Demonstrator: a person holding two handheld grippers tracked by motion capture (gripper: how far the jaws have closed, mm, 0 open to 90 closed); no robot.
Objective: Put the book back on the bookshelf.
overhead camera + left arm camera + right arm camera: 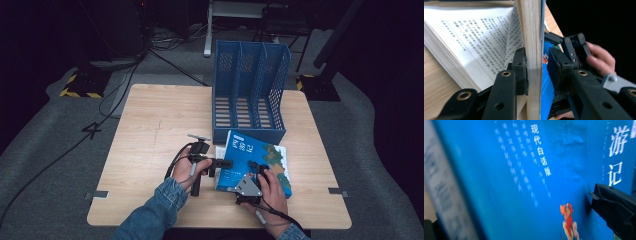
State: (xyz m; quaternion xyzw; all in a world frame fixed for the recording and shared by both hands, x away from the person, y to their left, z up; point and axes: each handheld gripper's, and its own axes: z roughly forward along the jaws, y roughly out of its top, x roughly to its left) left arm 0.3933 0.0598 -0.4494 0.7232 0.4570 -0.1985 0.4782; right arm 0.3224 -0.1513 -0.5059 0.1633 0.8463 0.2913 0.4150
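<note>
- Left gripper (223,163) comes in from the left at the book's (255,157) left edge; the hand (186,170) behind it rests on the table (150,130).
- In the left gripper view the two black jaws of the left gripper (537,70) stand either side of a raised wad of pages plus the blue cover; the left pad (520,71) touches the page edges, the right pad (557,70) sits just beside the cover with a thin gap. No firm pinch visible, so jaws slightly apart around the wad.
- The wad stands upright between the fingers; the rest of the book lies open and flat to the left of the fingers, printed pages (474,42) facing up.
- Right gripper (257,170) rests on top of the blue cover, near its lower edge, hand (272,192) behind it, grey plate (246,186) on top.
- In the right gripper view the blue cover (524,182) lies right in front of the fingers, blurred; one black jaw tip (614,207) at lower right touches or nearly touches the cover. The other jaw is unclear at lower left, so cannot tell if this gripper is open or clamped.
- In the left gripper view the right gripper (574,50) and its hand (601,60) sit just beyond the right pad, past the cover.
- Blue file rack (250,92) stands just behind the book, beyond both grippers' fingertips, slots open.
</note>
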